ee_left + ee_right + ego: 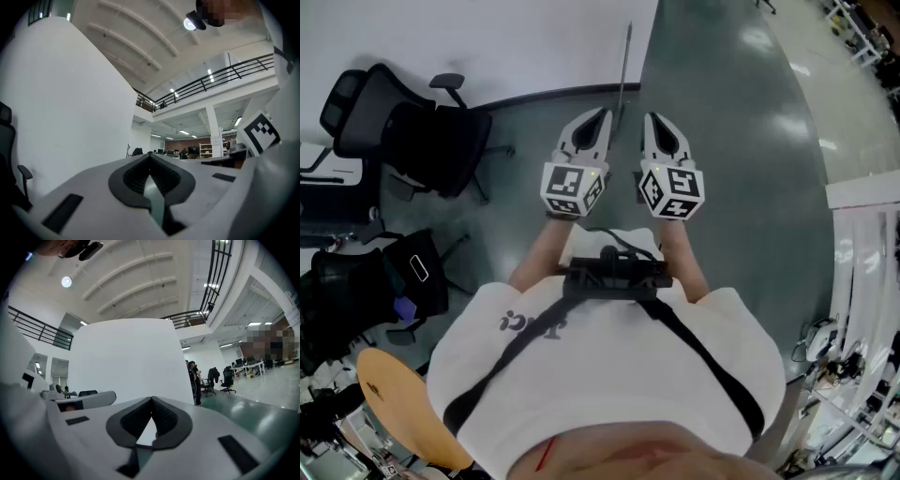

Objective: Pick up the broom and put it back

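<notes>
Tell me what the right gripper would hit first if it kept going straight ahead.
Probably the white wall panel, which fills the view past the shut fingers of the right gripper. Nothing shows in between, though depth is hard to judge.

Bright, even indoor light from ceiling lamps (66,281) glares in pale patches on the glossy green floor (787,122), while both gripper views bulge fisheye-fashion, darkening at their corners.
</notes>
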Demonstrator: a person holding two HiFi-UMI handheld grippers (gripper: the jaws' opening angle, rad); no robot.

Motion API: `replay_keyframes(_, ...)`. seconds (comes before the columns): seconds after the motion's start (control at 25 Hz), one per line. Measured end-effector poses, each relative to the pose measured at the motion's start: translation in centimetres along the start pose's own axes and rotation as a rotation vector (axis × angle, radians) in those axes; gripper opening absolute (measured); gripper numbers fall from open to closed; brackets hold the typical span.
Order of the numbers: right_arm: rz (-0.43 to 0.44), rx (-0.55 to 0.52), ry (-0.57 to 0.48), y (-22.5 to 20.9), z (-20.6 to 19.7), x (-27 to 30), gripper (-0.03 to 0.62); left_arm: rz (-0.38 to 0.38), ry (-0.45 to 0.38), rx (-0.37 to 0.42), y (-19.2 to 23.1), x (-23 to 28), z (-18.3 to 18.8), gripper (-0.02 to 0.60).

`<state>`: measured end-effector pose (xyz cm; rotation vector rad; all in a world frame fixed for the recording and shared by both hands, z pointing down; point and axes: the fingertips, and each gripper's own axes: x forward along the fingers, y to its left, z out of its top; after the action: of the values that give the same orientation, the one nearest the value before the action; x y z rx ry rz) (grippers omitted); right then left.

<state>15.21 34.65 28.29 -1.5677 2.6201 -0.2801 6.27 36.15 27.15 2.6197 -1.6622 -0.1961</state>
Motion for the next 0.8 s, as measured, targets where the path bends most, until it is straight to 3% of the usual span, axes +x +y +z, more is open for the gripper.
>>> replay_keyframes(0.52,-0.014,-0.012,0.012,-1.0,-1.2,0.0,0.008,0.000,0.023,-0.002,-0.5,0.7,-1.6,0.009)
replay_keyframes(0.72,0.037,-0.064,-0.022,-3.8,-0.1,-1.1,0.008,0.003,0.050,0.005,-3.3,2.5,-2.6,0.009)
replay_keyframes(0.8,0.046,-0.073,-0.032,-2.6,-0.6,-0.7,0.008,0.004,0.057,0.007,-2.6,1.8,-3.1,0.009)
